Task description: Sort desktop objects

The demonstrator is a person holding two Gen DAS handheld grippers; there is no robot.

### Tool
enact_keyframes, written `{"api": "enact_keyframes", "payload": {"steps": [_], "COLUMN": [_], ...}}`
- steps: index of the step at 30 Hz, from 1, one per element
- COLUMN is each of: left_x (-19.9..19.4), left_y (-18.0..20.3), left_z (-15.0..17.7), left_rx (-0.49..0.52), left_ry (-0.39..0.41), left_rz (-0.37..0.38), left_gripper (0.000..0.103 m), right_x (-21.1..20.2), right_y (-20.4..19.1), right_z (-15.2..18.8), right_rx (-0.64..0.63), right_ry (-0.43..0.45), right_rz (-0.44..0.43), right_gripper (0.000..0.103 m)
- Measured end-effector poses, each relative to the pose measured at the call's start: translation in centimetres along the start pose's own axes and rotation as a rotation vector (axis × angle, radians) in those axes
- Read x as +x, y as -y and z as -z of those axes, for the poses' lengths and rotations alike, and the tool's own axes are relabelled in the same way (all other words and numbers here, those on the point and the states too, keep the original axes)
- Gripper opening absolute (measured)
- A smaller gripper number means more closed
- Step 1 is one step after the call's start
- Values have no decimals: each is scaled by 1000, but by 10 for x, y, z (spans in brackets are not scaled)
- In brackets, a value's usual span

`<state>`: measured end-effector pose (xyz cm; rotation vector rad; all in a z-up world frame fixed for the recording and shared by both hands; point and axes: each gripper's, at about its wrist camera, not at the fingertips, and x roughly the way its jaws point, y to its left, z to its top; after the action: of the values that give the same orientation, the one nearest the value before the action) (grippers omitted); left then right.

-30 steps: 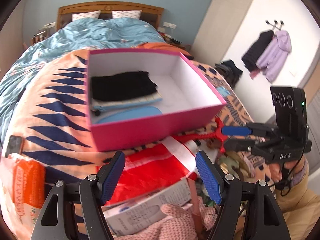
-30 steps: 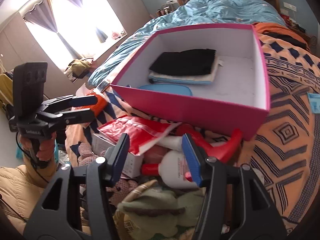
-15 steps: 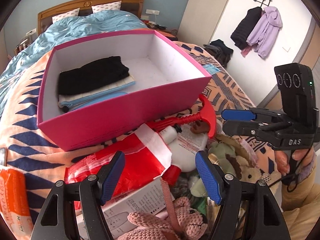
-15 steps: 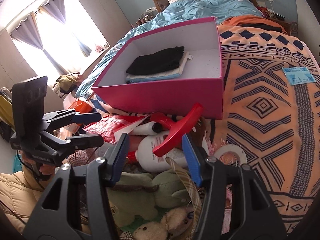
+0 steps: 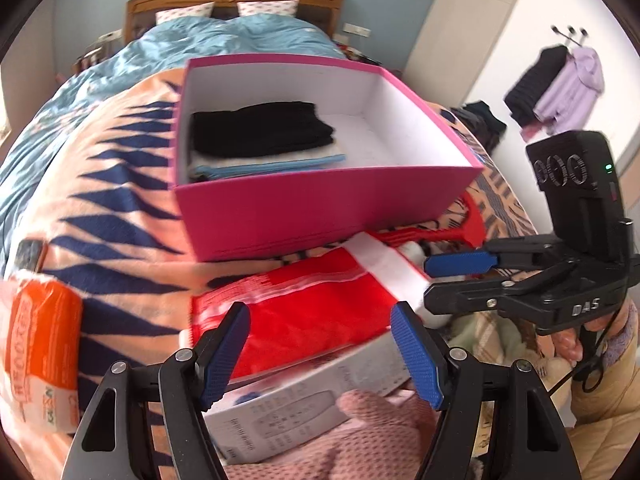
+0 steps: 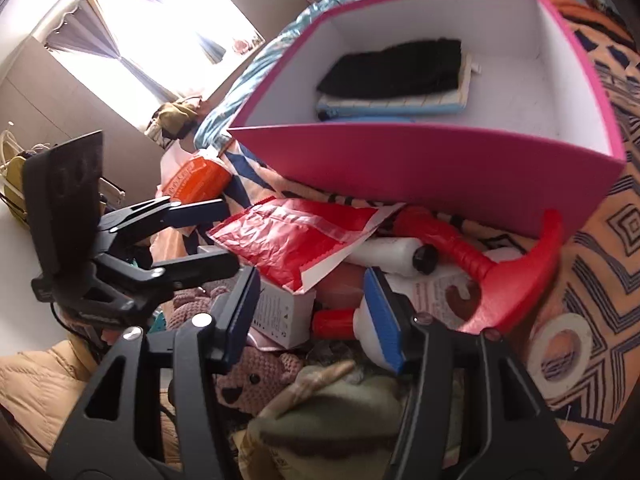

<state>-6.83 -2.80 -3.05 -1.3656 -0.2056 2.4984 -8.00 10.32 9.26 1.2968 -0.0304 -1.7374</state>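
Both grippers hover agape over the pile, gripping nothing: the left gripper above the red bag, the right gripper above a white bottle. The pink box holds folded cloths.

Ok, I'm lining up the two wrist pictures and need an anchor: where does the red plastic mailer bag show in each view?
Left wrist view: the red plastic mailer bag lies low in the middle, just beyond the left gripper, in front of the pink box.
Right wrist view: it sits left of centre, below the box's near wall, above the right gripper.
Shared landmark: the pink box, holding folded black cloth.
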Motion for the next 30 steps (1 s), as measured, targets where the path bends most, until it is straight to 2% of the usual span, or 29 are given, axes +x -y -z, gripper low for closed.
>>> {"api": "enact_keyframes", "payload": {"steps": [2,4,6,10,11,16,21,25,28,30], "left_x": [-1,-2,0,5,7,23,31,39,35,30], "left_y": [-8,-15,-24,-42,-46,-63,-59,-58,-54,-46], "left_z": [1,2,3,7,9,16,14,10,5,1], "left_rx": [-19,-38,-60,-103,-115,-168,-135,-119,-97,-57], "left_ry": [3,5,-1,-24,-32,-98,-129,-162,-126,-96], "left_rz": [1,-10,-14,-15,-18,31,39,37,-4,7], "left_gripper": [74,74,74,74,74,74,77,78,77,77], "right_x": [11,20,27,29,27,8,-8,-10,-7,-4], "right_y": [4,5,5,5,3,-16,-36,-36,-26,-22], "right_z": [-2,-3,-2,-1,-1,2,10,15,17,19], "right_rx": [21,23,17,-2,-20,-123,-251,-296,-275,-258], "right_ry": [-33,-55,-73,-56,-46,34,89,88,63,56], "right_rz": [10,10,3,22,31,91,184,253,278,277], "right_gripper": [56,45,30,20,13,8,7,7,7,7]}}
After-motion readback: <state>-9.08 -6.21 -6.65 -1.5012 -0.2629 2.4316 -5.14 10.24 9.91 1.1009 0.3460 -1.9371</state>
